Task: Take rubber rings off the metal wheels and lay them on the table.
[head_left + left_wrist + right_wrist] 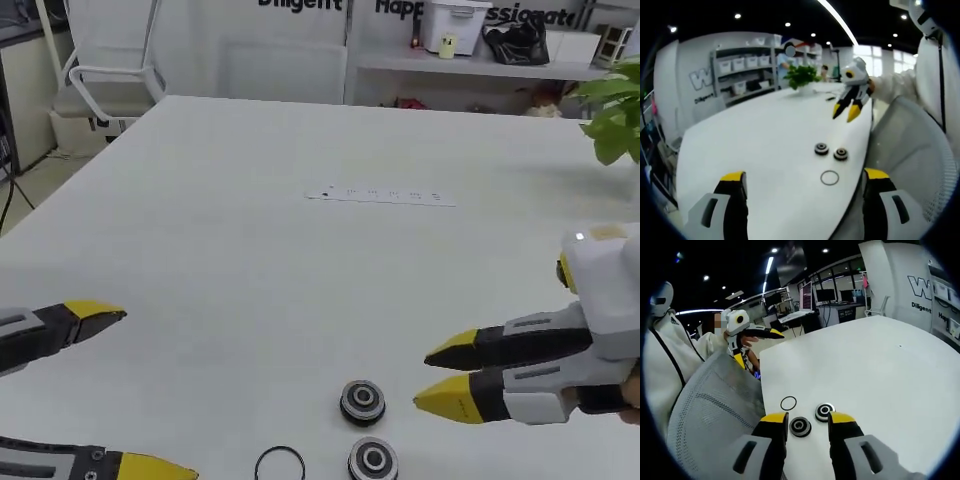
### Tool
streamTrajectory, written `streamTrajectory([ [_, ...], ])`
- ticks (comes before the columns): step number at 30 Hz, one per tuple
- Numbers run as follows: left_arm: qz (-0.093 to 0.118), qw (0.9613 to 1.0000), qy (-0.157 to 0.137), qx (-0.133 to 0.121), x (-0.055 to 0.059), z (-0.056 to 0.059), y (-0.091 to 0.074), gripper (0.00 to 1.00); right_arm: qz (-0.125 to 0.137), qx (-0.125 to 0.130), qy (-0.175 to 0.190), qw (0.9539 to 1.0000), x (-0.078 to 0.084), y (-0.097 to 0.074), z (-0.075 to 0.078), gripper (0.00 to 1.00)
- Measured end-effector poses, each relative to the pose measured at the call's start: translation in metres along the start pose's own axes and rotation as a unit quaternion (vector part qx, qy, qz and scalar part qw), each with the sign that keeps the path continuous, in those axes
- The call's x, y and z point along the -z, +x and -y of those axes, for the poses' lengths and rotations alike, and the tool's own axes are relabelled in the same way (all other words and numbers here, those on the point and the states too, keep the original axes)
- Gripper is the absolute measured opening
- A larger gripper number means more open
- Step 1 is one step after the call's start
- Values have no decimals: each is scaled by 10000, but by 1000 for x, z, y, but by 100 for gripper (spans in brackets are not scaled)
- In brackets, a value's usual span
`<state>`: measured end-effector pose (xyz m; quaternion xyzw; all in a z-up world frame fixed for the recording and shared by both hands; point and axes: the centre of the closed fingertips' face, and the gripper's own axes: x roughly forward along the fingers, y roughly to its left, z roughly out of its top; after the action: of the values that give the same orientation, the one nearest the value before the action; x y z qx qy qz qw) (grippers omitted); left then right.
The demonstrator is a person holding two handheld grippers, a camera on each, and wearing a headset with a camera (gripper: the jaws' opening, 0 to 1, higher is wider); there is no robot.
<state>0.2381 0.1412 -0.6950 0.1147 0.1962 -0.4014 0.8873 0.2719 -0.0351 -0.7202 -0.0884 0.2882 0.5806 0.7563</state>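
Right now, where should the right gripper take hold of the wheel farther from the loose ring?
By its dark outer rim, from straight above. That wheel lies flat, hub up, so opposite sides of the rim are exposed. The right gripper, open, hovers beside it. Probably turn the jaws to miss the other wheel close by.

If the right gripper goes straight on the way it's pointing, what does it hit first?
Probably the metal wheel lined up between the right gripper's open jaws, though its height above the table is unclear.
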Motion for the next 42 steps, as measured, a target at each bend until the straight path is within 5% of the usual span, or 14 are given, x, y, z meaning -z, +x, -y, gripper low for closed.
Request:
streamTrajectory([
  [12,96,9999,112,77,-18,-1,8,95,55,-249,-87,9996,18,11,-9,35],
  [17,193,9996,159,134,-29,1,12,94,-110,-319,-218,9992,29,20,-12,34],
  [29,456,9969,458,439,-59,21,31,90,-307,-496,-315,9978,52,35,-16,35],
  [42,622,9920,799,757,-73,42,56,87,-419,-546,-437,9967,60,39,-19,35],
])
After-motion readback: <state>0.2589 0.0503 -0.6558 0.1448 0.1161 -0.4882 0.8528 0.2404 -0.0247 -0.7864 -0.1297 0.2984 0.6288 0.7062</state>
